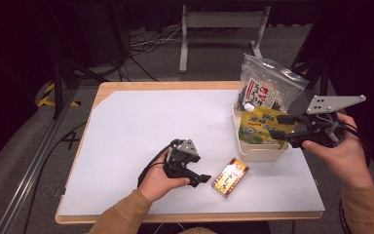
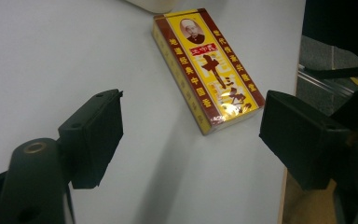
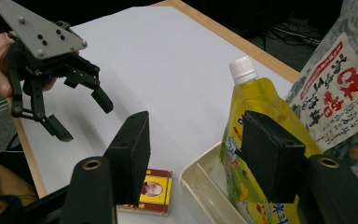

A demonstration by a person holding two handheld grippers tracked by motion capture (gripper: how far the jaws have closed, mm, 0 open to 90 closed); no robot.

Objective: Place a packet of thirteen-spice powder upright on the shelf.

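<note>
white table (image 1: 126, 146): the yellow box (image 1: 230, 177) lies just right of the left hand-held gripper (image 1: 202, 178), jaws apart and empty, box's long axis running near-to-far.

— How many grippers have you got going?
— Two: the left gripper (image 1: 200, 178) and the right gripper (image 1: 278, 126), one in each of your hands.

— And what's on your table (image 1: 126, 131)?
— One yellow and red box (image 1: 230, 177) lying flat. One cream bin (image 1: 260, 152). In that bin you have two pouches: one yellow spouted pouch (image 1: 258, 126) with a single white cap, and one clear printed bag (image 1: 268, 90).

— So three packaged goods in all?
— Yes: one box, two pouches, plus your one bin.
</note>
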